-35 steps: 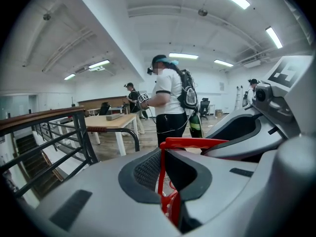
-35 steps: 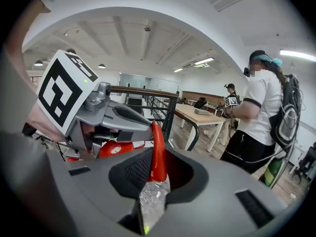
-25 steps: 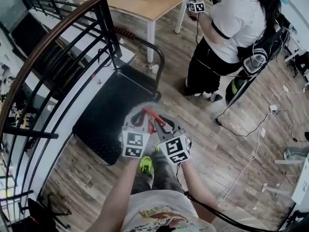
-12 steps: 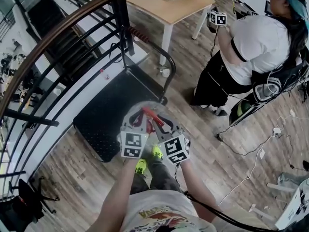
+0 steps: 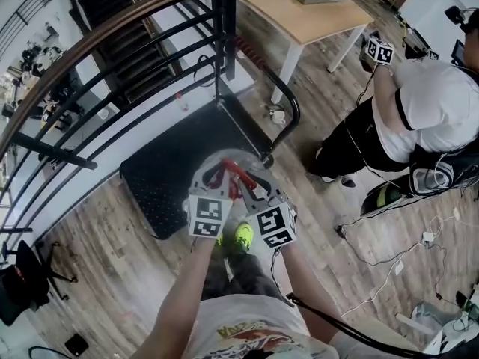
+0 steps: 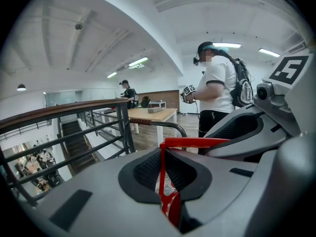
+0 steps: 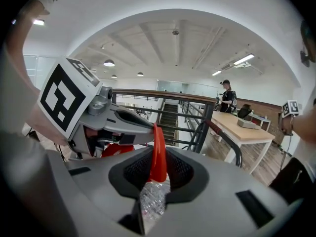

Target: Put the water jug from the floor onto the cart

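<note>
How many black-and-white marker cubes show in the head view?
3. One cube on the left hand-held gripper, one cube on the right hand-held gripper, both gripping the clear water jug's red handle; a third cube upper right, by the standing white-shirted person. Others may be hidden.

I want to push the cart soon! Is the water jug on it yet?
Nearly. Done: the water jug is up off the floor. In hand: the left gripper and the right gripper are both shut on its red handle, holding it over the near edge of the cart. Left: set the jug down on the cart and let go.
</note>
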The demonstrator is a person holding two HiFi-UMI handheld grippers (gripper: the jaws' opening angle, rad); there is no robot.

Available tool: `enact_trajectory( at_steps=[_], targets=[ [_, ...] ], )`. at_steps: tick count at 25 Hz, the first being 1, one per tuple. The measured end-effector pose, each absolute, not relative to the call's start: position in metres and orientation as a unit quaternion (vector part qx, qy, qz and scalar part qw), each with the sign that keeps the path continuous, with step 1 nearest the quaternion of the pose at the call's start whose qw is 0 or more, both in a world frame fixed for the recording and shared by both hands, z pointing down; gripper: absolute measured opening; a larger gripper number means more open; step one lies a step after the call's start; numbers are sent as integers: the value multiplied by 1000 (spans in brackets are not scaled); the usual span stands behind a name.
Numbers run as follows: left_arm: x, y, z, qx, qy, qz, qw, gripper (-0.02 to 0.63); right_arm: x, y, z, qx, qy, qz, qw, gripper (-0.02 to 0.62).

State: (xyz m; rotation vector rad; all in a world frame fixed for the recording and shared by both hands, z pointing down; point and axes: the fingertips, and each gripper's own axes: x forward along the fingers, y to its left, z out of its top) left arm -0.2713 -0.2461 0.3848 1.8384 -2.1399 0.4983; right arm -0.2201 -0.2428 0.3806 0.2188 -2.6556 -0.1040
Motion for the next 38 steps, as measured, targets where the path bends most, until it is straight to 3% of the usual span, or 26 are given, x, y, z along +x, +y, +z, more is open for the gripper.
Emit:
enact_trajectory(
  at_steps=[26,38],
  targets=[
    [-430,-270,428,647,-727,164,162,28,-379,-265,422,84,-962,-26,258,72],
    [-475,-317,505,623,-737,179,189,28,-423,-314,498,58,-963,17,262,72]
  ],
)
